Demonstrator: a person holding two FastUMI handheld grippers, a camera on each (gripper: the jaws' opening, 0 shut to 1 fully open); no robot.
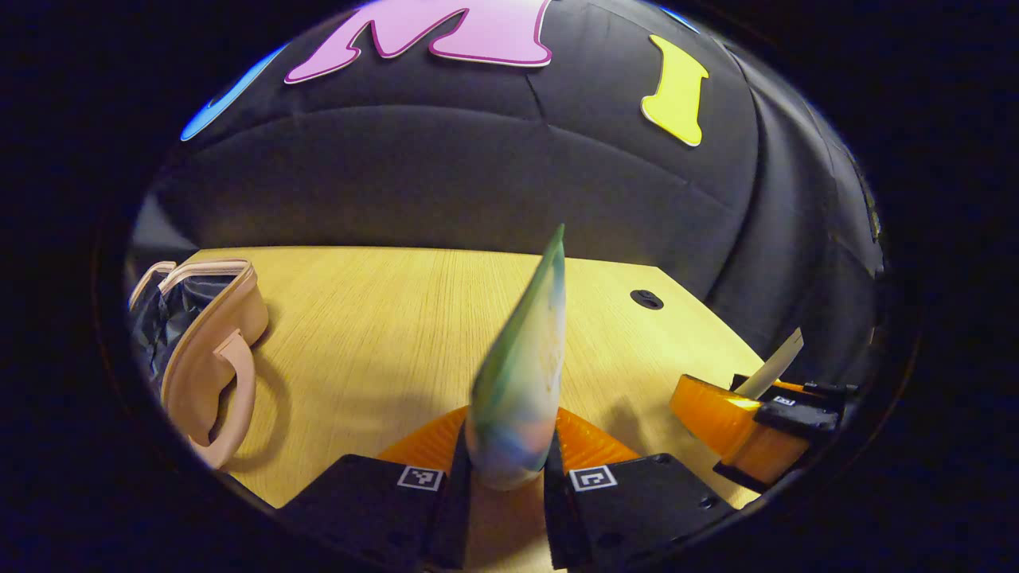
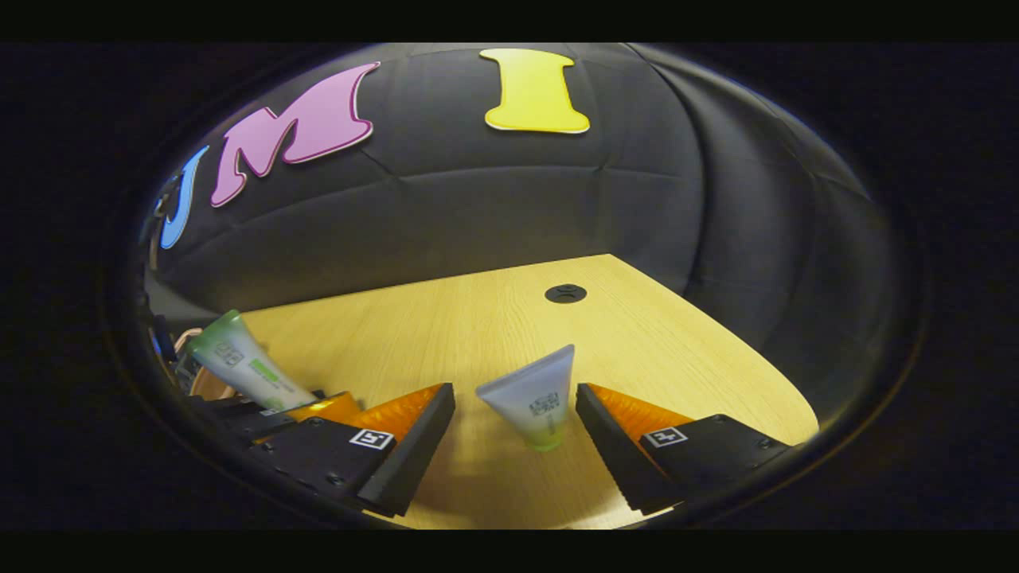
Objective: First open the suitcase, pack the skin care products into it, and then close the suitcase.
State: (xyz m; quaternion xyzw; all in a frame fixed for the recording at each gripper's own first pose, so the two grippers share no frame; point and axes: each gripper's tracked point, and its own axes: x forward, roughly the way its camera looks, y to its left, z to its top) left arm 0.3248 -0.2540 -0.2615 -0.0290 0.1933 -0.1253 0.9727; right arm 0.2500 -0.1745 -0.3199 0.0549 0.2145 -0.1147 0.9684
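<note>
Wooden table [image 1: 374, 318]: two tubes, one [image 1: 521, 374] clamped in left jaws, one [image 2: 537, 398] between spread right jaws.

In the left gripper view, a tube [image 1: 521, 374] stands upright between the left claw [image 1: 505, 477]'s two fingers, which press on it from both sides, above the bench [image 1: 382, 318]. The open suitcase [image 1: 203, 342] lies on the bench at the far left. The right claw [image 1: 784, 402] sits at the right edge, near the bench's right side. A grommet [image 1: 646, 299] lies in the bench far right, near the wall.

In the right gripper view, a second tube [image 2: 537, 398] stands on the bench between the right claw's spread fingers, touching neither. The left claw and its tube are at the left edge.
</note>
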